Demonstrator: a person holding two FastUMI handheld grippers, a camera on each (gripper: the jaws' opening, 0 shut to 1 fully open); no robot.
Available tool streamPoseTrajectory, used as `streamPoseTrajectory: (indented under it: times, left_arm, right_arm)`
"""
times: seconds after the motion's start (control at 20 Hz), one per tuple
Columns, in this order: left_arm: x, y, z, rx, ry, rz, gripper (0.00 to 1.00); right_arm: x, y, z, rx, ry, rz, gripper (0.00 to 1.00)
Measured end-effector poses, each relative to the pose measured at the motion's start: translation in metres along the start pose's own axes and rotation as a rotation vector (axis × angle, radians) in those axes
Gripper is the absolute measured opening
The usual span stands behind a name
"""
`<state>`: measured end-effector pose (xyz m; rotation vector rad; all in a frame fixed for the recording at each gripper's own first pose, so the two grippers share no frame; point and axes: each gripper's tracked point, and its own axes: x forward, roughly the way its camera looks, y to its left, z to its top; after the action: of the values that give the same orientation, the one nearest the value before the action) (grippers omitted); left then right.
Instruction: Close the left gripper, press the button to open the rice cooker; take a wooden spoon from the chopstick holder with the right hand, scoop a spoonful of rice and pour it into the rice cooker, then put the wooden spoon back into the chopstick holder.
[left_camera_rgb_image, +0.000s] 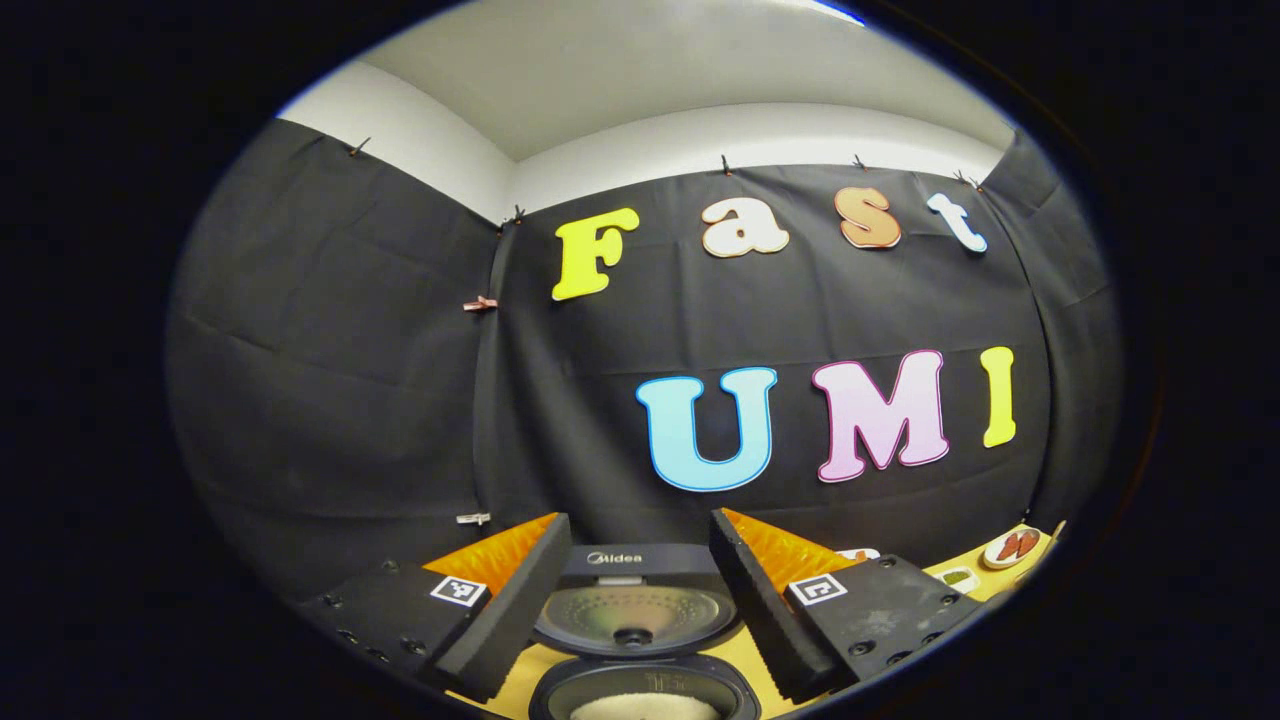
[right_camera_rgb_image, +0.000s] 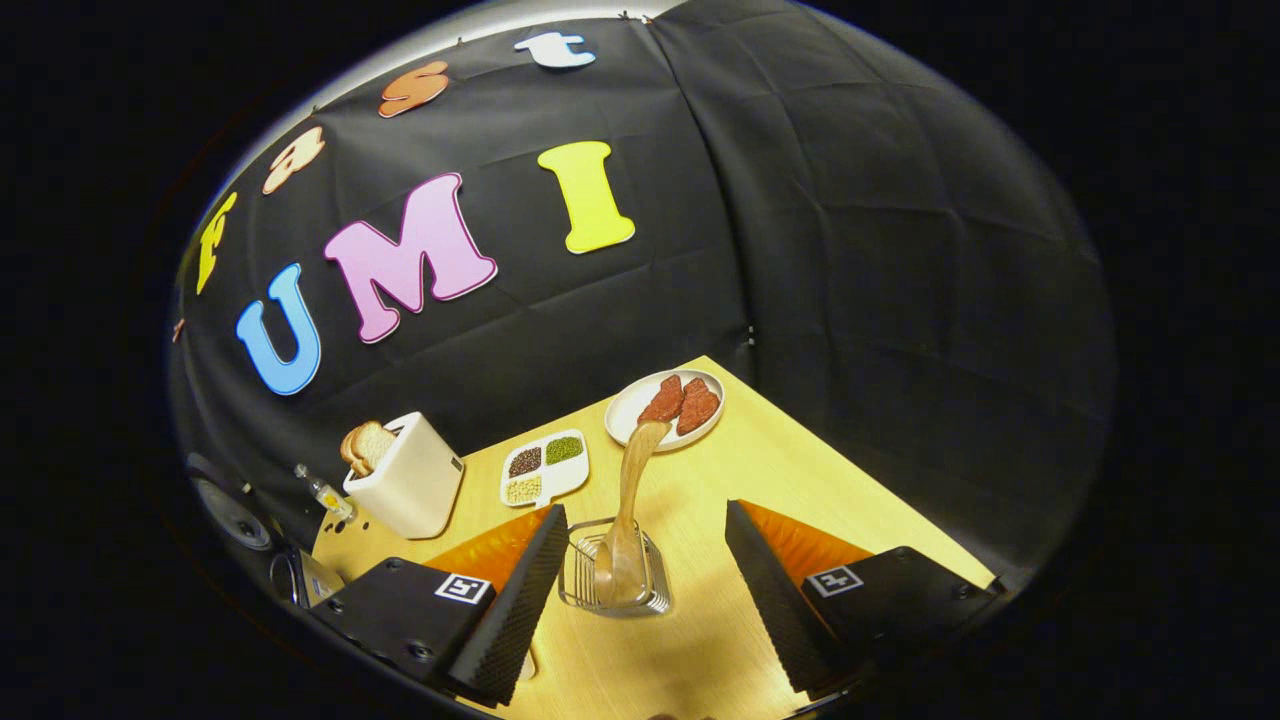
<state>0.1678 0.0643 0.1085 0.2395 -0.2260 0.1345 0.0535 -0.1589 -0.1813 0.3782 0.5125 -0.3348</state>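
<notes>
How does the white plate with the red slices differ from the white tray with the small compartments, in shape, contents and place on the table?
The plate is round and undivided; the tray is roughly rectangular and split into compartments. The plate holds red slices; the tray holds small grains, dark, green and pale. The plate lies farther from the right gripper, near the wall; the tray lies nearer, beside the toaster. Both are white, shallow and flat on the wooden table.

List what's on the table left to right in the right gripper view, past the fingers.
Small bottle → toaster holding bread → divided dish of beans → wire holder with the wooden spoon → plate of meat.
</notes>
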Motion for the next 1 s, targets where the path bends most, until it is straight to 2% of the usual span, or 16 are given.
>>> streamPoseTrajectory:
  times: [0.2,0.5,0.8,1.0]
  left_arm:
    - [0.041,0.0,-0.009,-0.048,-0.028,-0.045,0.94]
    - [0.075,0.008,-0.021,0.021,-0.018,-0.068,0.92]
    - [0.069,0.011,-0.063,-0.022,0.139,-0.07,0.94]
    - [0.051,0.007,-0.063,-0.019,0.201,-0.048,1.0]
  right_arm:
    - [-0.046,0.005,-0.005,-0.05,-0.025,-0.013,0.98]
    - [-0.078,0.029,-0.034,-0.071,0.0,-0.006,0.99]
    - [-0.089,0.056,-0.044,-0.096,-0.006,0.024,0.99]
    - [-0.087,0.07,-0.049,-0.121,-0.003,0.048,0.99]
